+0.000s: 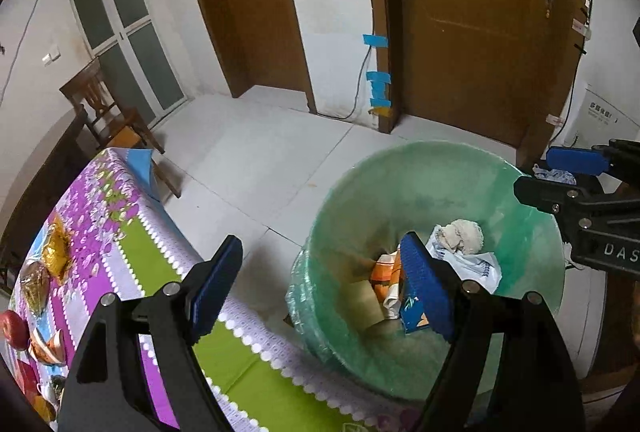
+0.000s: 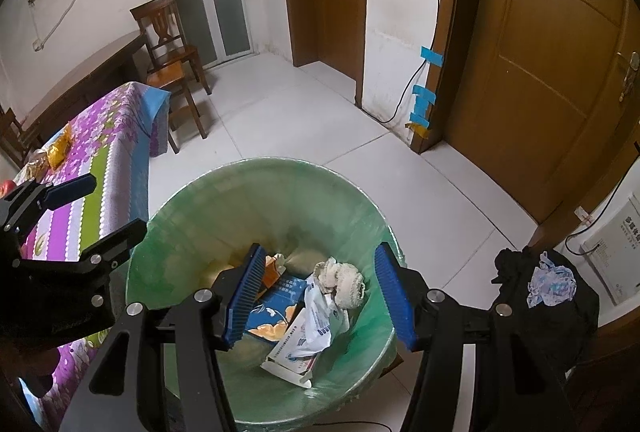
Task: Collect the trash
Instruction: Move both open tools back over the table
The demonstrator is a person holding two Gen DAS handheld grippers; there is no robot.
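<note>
The right claw [image 2: 320, 292] is held directly above the green-lined trash bin [image 2: 256, 200], its blue pads spread apart with nothing gripped between them. Seen through the gap between its fingers, the collected trash lies at the bottom of the bin: a crumpled off-white wad [image 2: 346, 278] resting on a white printed wrapper [image 2: 312, 332], with a blue carton [image 2: 276, 308] beside it and an orange packet [image 2: 271, 270] just behind the left pad.

The left claw [image 1: 320, 284] is likewise released and empty. It is held over the bin's near-left rim [image 1: 320, 232]: its right pad is seen against the trash inside, while its left pad hangs over the edge of the desk [image 1: 132, 240], which is covered with a purple, green and white floral cloth. The bin stands on the floor just beside that desk.

Further along the desk, well apart from both claws, a golden foil packet [image 1: 58, 246], a wrapped bun [image 1: 35, 286] and a red apple [image 1: 14, 328] are left lying.
</note>
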